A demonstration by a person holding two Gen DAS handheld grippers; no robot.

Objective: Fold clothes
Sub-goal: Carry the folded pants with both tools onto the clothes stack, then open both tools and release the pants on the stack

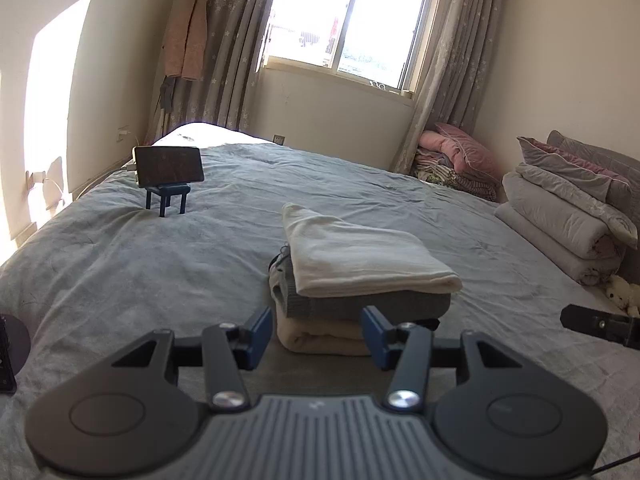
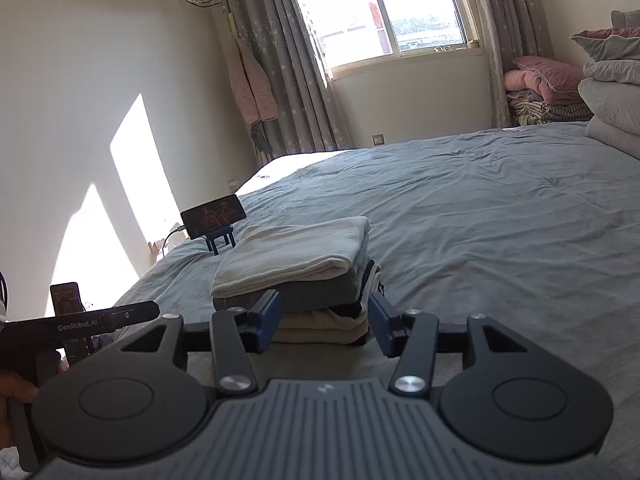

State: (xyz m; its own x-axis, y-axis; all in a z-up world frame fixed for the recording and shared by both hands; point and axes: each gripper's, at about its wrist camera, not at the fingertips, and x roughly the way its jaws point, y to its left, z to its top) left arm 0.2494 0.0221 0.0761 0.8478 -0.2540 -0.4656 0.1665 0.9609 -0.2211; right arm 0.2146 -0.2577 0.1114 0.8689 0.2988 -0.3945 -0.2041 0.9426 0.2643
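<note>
Now both tools, left tool (image 1: 316, 336) and right tool (image 2: 324, 326), stand half open and empty before the stack of folded clothes (image 1: 360, 280) at centre frame on the bed (image 1: 140, 260). I judge it best to withdraw gently, without touching the white top garment (image 2: 296, 254).

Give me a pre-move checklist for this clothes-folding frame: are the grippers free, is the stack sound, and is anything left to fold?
1. Left gripper free of cloth: ok, jaws apart with nothing between them.
2. Right gripper free of cloth: ok, jaws apart and empty.
3. Stack of folded clothes settled on the bed: ok, white piece on top, grey and beige layers under it.
4. Stack edges tidy: not ok, dark and light fabric pokes out at one side.
5. Phone on its stand out of the way: ok, well apart from the stack.
6. Another garment waiting to be folded: cannot tell, none shows on the bed in either view.
</note>
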